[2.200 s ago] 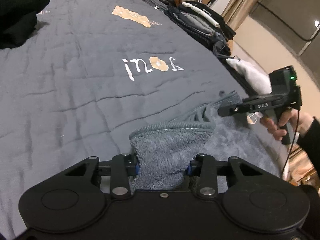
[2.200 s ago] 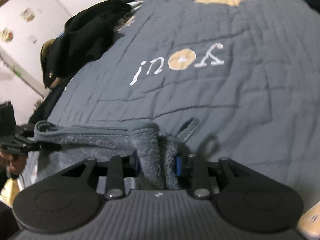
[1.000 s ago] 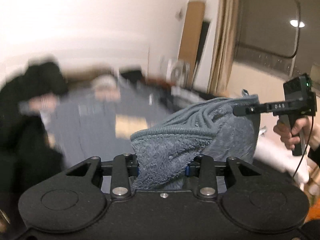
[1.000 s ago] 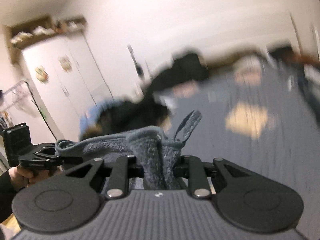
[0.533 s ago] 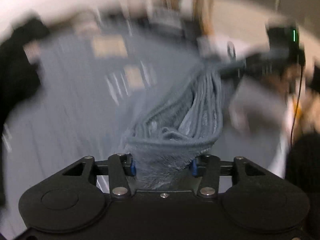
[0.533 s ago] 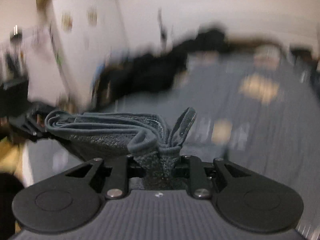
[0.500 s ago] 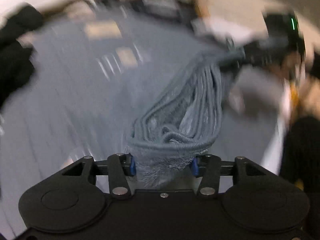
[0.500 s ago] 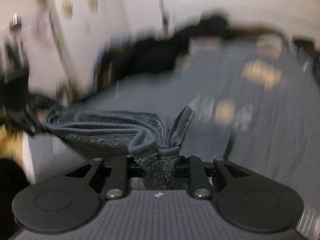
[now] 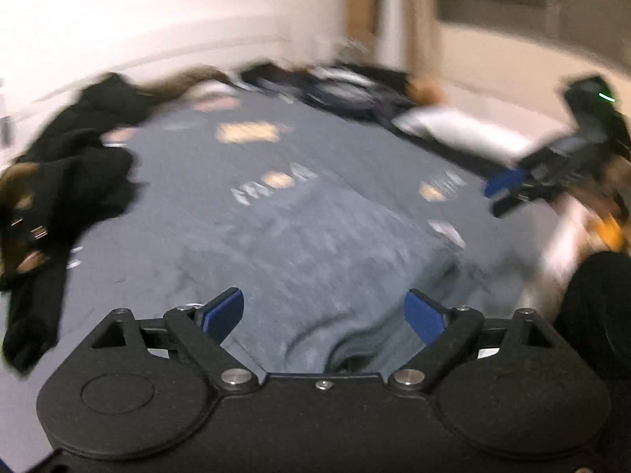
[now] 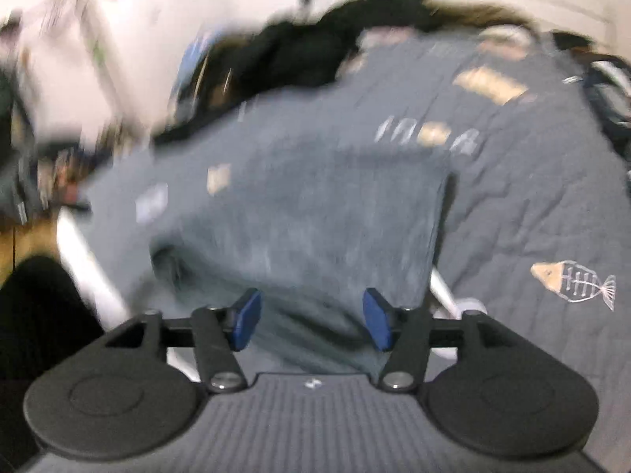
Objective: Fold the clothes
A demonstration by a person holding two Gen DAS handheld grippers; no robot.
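A fuzzy grey-blue garment [image 9: 315,244] lies spread flat on the grey quilt [image 9: 189,165], its near edge reaching under both grippers. My left gripper [image 9: 321,311] hangs over that edge with its jaws opening wide; the blue pads [image 9: 221,309] stand clear of the cloth. In the right wrist view the same garment [image 10: 315,213] fills the middle, and my right gripper [image 10: 311,321] is over its near edge, jaws opening, pads [image 10: 376,323] not pressing anything. The right gripper [image 9: 508,193] also shows blurred at the right of the left wrist view, held by a hand.
Black clothes [image 9: 67,181] are heaped at the quilt's left side. A row of folded dark garments [image 9: 347,90] and a white item [image 9: 453,130] line the far right edge. A fish print [image 10: 572,280] marks the quilt at the right. The white bed edge [image 10: 90,272] shows below left.
Both grippers swung down from mid-air to the bed and let go of the grey garment. It hung bunched between them before; now it lies spread on the quilt.
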